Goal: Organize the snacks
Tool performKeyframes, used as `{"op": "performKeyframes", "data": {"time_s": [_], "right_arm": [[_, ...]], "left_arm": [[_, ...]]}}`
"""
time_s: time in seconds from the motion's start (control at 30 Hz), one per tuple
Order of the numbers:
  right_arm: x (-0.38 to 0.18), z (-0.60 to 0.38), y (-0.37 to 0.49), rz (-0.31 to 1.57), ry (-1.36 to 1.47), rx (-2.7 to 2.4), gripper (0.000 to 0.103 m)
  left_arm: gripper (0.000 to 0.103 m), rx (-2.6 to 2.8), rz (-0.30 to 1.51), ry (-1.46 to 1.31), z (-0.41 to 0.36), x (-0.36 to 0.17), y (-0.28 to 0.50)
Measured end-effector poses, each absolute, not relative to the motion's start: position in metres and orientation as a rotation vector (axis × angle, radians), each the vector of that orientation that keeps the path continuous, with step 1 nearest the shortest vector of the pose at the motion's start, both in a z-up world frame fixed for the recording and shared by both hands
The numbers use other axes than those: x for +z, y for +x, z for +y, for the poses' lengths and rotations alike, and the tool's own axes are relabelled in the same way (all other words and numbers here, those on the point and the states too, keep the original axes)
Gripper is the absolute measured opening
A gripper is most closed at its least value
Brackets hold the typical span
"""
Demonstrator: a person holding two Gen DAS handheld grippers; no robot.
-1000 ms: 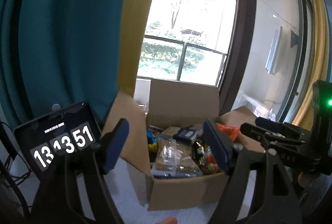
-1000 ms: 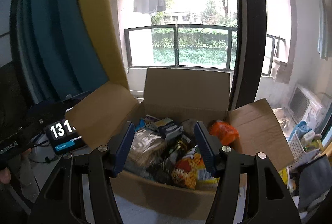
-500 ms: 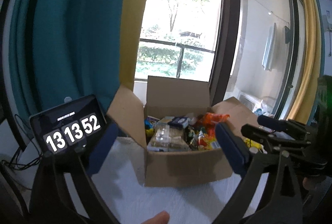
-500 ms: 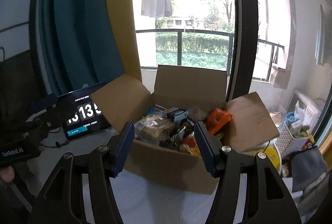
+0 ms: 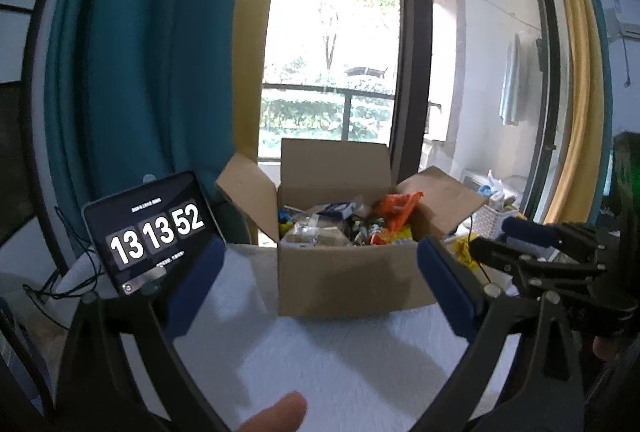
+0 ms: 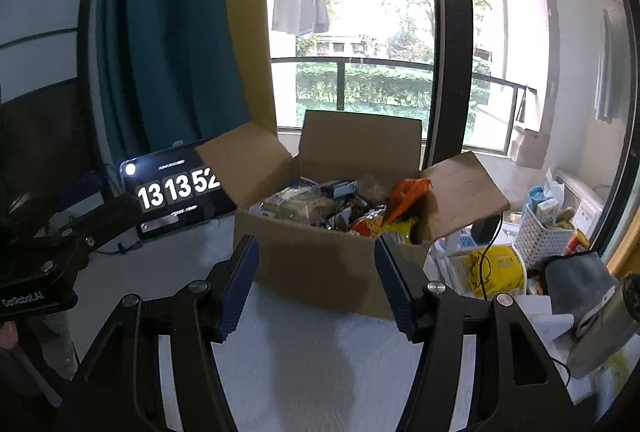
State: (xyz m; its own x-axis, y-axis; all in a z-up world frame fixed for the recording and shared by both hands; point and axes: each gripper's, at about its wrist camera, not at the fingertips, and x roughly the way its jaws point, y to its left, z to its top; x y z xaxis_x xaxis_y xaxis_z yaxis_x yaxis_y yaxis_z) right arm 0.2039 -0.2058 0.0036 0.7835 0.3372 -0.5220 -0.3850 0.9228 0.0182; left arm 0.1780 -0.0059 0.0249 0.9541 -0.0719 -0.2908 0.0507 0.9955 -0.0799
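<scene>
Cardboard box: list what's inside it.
The box holds heaped snacks: an orange bag on top, a clear-wrapped pack, a blue carton, yellow-red packets. Anything lower is covered.

Backlit by a blown-out window (image 5: 332, 44); dim foreground, fisheye-curved edges, slight blur.

One cardboard box (image 5: 344, 284), one tablet (image 5: 152, 232), two claws.

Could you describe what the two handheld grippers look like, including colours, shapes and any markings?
Both are black plastic frames with silver screws at the joints. The left gripper and right gripper each carry two flat blue fingers with ribbed pads. Seen from the right wrist view, the left gripper's body bears white lettering, too blurred to read for certain. A green light glows on the right gripper's body in the left wrist view.
</scene>
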Motion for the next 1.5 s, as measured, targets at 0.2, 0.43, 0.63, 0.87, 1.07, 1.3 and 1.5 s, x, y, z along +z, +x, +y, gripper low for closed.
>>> {"op": "performKeyframes", "data": {"time_s": [0.2,0.43,0.63,0.87,1.07,1.3,1.5], "right_arm": [[-0.002,-0.208,0.171,0.515,-0.101,0.381,0.067],[-0.003,-0.213,0.125,0.427,-0.103,0.369,0.068],[-0.016,-0.219,0.096,0.43,-0.096,0.34,0.069],[-0.023,-0.231,0.067,0.423,-0.077,0.281,0.069],[-0.016,-0.236,0.053,0.4,-0.107,0.243,0.07],[-0.008,-0.238,0.047,0.377,-0.109,0.233,0.07],[-0.009,-0.238,0.051,0.39,-0.111,0.233,0.07]], "left_arm": [[0.098,-0.075,0.285,-0.069,-0.012,0.014,0.148],[0.098,-0.03,0.232,-0.098,-0.011,0.0,0.114],[0.098,-0.036,0.201,-0.104,-0.012,-0.01,0.084],[0.098,-0.03,0.163,-0.076,-0.009,-0.019,0.057],[0.098,-0.013,0.136,-0.059,-0.004,-0.015,0.046],[0.098,-0.002,0.122,-0.069,-0.002,-0.011,0.042],[0.098,0.001,0.122,-0.08,0.001,-0.008,0.044]]}}
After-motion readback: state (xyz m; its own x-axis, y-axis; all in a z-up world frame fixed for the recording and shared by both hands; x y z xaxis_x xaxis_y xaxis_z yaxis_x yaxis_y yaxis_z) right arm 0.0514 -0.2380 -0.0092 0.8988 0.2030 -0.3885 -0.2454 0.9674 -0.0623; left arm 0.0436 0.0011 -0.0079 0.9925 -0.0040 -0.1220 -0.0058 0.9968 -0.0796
